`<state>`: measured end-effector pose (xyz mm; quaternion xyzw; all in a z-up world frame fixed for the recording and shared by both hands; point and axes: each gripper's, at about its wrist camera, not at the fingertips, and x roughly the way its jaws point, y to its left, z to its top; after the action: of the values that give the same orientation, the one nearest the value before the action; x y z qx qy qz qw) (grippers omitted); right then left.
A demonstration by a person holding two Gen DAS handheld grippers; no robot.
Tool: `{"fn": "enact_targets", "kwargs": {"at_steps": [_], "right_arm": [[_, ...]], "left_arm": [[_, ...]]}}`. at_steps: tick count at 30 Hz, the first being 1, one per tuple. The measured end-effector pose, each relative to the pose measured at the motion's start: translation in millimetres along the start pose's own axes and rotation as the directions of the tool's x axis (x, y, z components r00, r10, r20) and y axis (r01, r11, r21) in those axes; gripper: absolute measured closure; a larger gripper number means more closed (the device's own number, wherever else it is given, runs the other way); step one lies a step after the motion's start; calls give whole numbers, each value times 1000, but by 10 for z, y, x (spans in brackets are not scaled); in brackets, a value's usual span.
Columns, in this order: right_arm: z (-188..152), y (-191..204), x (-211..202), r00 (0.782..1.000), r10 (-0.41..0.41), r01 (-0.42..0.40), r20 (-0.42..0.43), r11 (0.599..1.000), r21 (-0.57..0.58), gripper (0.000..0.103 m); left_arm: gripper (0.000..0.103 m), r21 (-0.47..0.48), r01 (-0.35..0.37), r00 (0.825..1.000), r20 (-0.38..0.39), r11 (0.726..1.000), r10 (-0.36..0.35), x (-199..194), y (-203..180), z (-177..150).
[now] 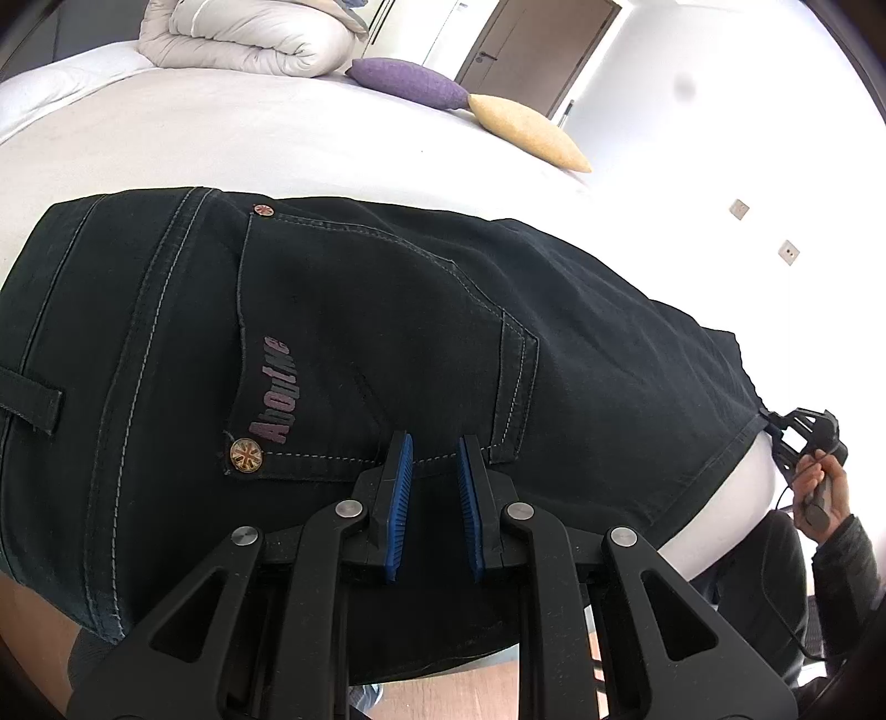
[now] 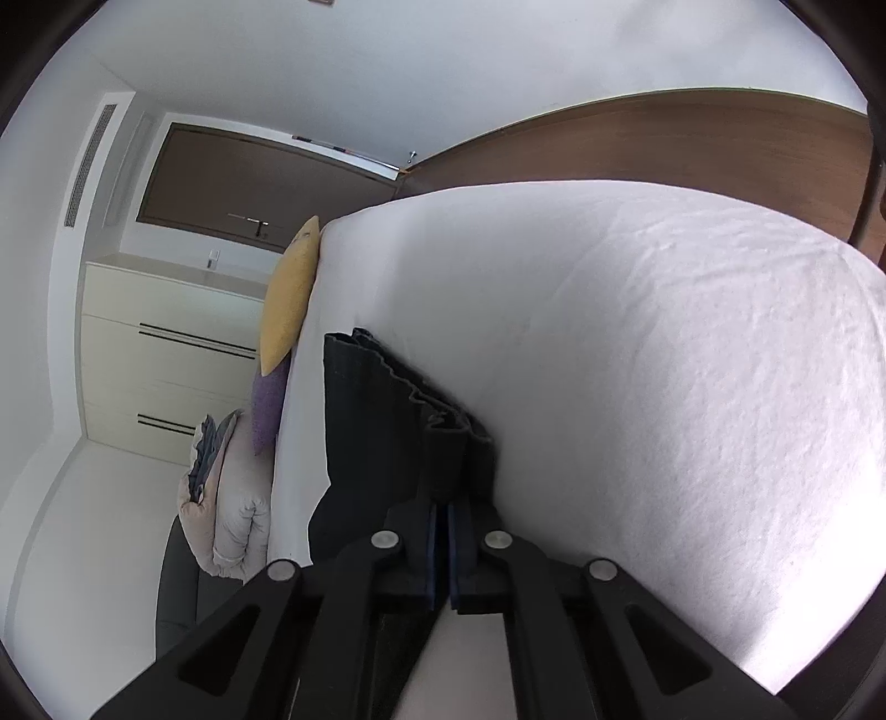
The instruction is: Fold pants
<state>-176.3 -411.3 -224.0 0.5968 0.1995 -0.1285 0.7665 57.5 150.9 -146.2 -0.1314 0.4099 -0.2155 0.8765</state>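
The black pants (image 1: 387, 343) lie spread across the near part of the white bed (image 1: 221, 133), seat side up, with a back pocket, its two metal rivets and a purple embroidered word in plain view. Their lower edge hangs past the bed's near side and runs out of the left wrist view behind the gripper frame, so how far the cloth drops cannot be told.

The left gripper (image 1: 434, 459) sits over the pants at the pocket's bottom seam, its blue-padded fingers (image 1: 401, 471) parted with a clear gap and nothing between them; whether the tips touch the cloth is hard to judge from this angle.

The right gripper (image 2: 443, 507) is clenched on a bunched edge of the pants (image 2: 382, 421), the blue pads pressed nearly together with a fold of dark fabric between them (the tips themselves are buried in the cloth). In the left wrist view the same gripper (image 1: 775, 423) shows small at the pants' far right corner, with the person's hand (image 1: 822, 487) on its handle, partly cut off by the lens edge.

Beyond the pants on the bed lie a purple cushion (image 1: 410, 80), a yellow cushion (image 1: 526, 130) touching it, and a rolled duvet (image 1: 243, 39) cropped by the frame's top.
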Motion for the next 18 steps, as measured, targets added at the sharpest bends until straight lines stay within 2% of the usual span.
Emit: {"fn": "enact_targets", "kwargs": {"at_steps": [1,3,4,5,6,8,9,10,11,14,16,17,18], "right_arm": [[-4,39,-61,1000,-19,19,7,1000,-17,93],[-52,155,-196,997,-62,64,44,996,-62,79],[-98,211,-251,995,-79,83,55,994,-72,51],[-199,304,-308,996,-72,77,60,993,-91,30],[-298,386,-319,998,-55,60,43,991,-117,28],[-579,587,-222,997,-2,-13,-79,983,-183,29],[-798,719,-118,985,32,-68,-170,975,-210,32],[-951,808,-32,971,55,-107,-233,970,-219,43],[-1114,904,71,950,76,-148,-302,964,-221,51],[-1693,1280,457,855,115,-264,-506,935,-235,60],[-1927,1358,627,818,77,-252,-571,939,-235,60],[-2038,1335,717,792,75,-245,-606,948,-203,60],[-2094,1309,770,776,71,-234,-627,955,-183,60]], "left_arm": [[87,0,1,1000,0,1000,-1,-5,3,-1],[87,-1,0,1000,2,1000,0,-3,-5,-9],[87,0,-2,1000,3,1000,2,1,-12,-13],[87,1,-3,1000,4,1000,3,-1,-11,-15],[87,1,-3,1000,4,1000,3,-3,-12,-17],[87,-1,-3,1000,5,1000,3,-3,-16,-24],[87,-2,-3,1000,5,1000,3,6,-21,-26],[87,-1,-4,1000,5,1000,4,8,-26,-27],[87,0,-5,1000,5,1000,5,10,-31,-28],[87,1,-6,1000,5,1000,6,19,-50,-31],[87,1,-6,1000,5,1000,6,20,-52,-32],[87,1,-6,1000,6,1000,6,20,-53,-33],[87,1,-6,1000,6,1000,6,20,-52,-33]]}}
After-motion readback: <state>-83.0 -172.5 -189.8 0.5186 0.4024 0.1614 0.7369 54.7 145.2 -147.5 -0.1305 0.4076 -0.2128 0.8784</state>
